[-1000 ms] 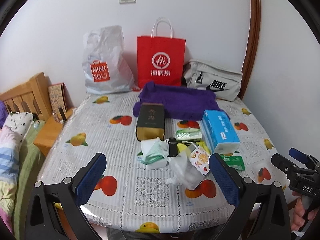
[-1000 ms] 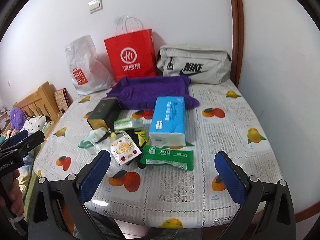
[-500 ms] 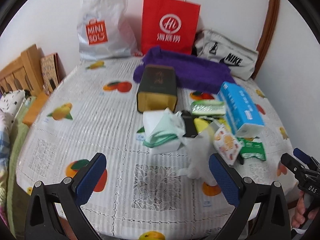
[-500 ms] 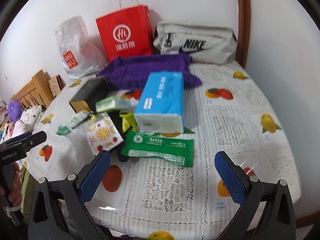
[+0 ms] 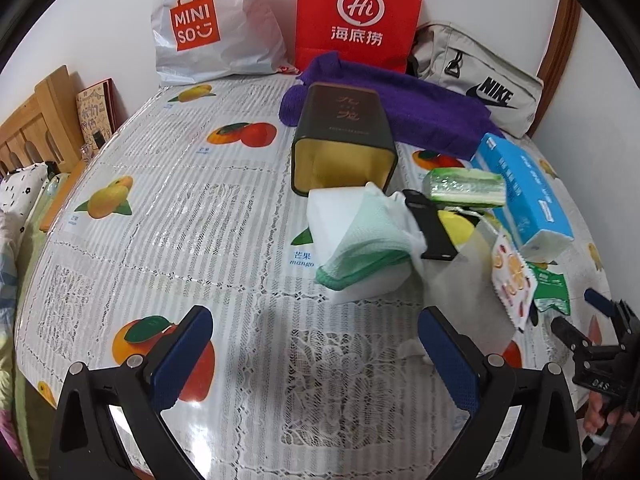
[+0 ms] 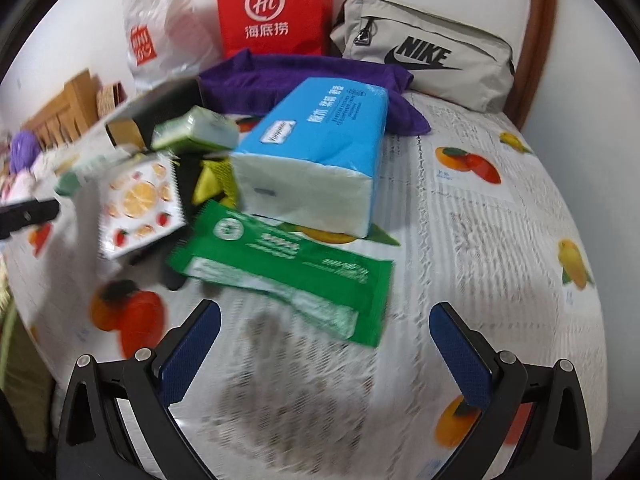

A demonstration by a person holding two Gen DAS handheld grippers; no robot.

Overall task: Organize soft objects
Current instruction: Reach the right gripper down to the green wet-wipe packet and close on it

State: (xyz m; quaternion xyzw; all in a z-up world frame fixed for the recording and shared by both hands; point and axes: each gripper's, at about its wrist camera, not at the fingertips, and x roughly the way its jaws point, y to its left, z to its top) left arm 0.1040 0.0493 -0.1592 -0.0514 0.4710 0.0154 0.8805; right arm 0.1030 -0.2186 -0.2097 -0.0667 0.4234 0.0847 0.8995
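A pile of soft things lies mid-table. In the left wrist view a white pack with a green mesh cloth (image 5: pixel 360 236) lies just ahead of my open left gripper (image 5: pixel 316 356), a clear plastic bag (image 5: pixel 468 292) to its right. A blue tissue pack (image 5: pixel 524 196), a green-striped packet (image 5: pixel 464 188) and a fruit-print sachet (image 5: pixel 512 280) lie further right. In the right wrist view my open right gripper (image 6: pixel 326 354) hovers over a green wet-wipe packet (image 6: pixel 288 264); the blue tissue pack (image 6: pixel 316 156) and fruit-print sachet (image 6: pixel 140 204) lie behind it. Both grippers are empty.
A dark tin (image 5: pixel 344 136) lies on its side, mouth toward me. A purple towel (image 5: pixel 400 104), a red paper bag (image 5: pixel 356 12), a white Miniso bag (image 5: pixel 208 24) and a grey Nike bag (image 5: pixel 476 76) line the back wall. A wooden bed frame (image 5: pixel 36 124) stands left.
Both grippers have moved forward and down toward the pile, so the objects loom larger. The right wrist view is now blurred by motion. Both stay open.
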